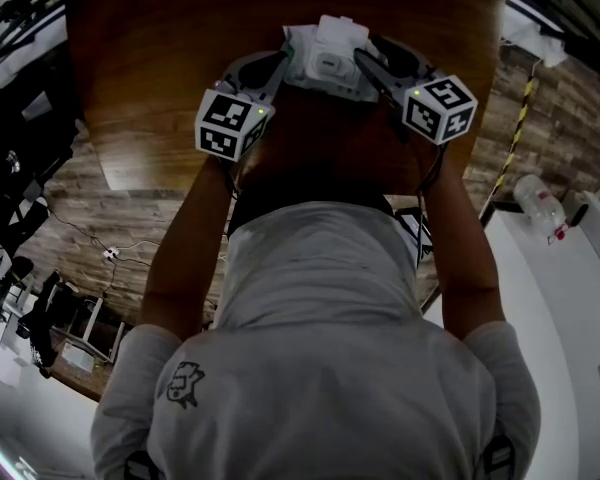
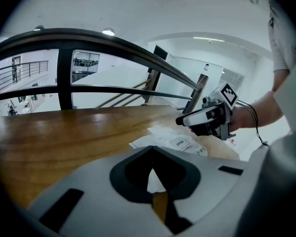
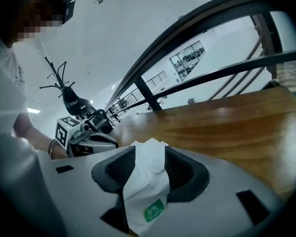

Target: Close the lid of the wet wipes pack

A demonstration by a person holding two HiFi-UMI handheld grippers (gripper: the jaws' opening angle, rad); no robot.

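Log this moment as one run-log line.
left gripper: shut on wet wipes pack edge | right gripper: shut on pack's other end | pack on wooden table

"OPEN" on the lid label (image 2: 179,143) of the wet wipes pack (image 2: 160,138); green sticker (image 3: 154,211) unreadable.

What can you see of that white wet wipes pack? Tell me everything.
The wet wipes pack is a soft white plastic pouch lying on the wooden table. Its top flap is printed OPEN; one end bears a green logo. The right hand-held gripper clamps that end; the left hand-held gripper seems to pinch the other edge.
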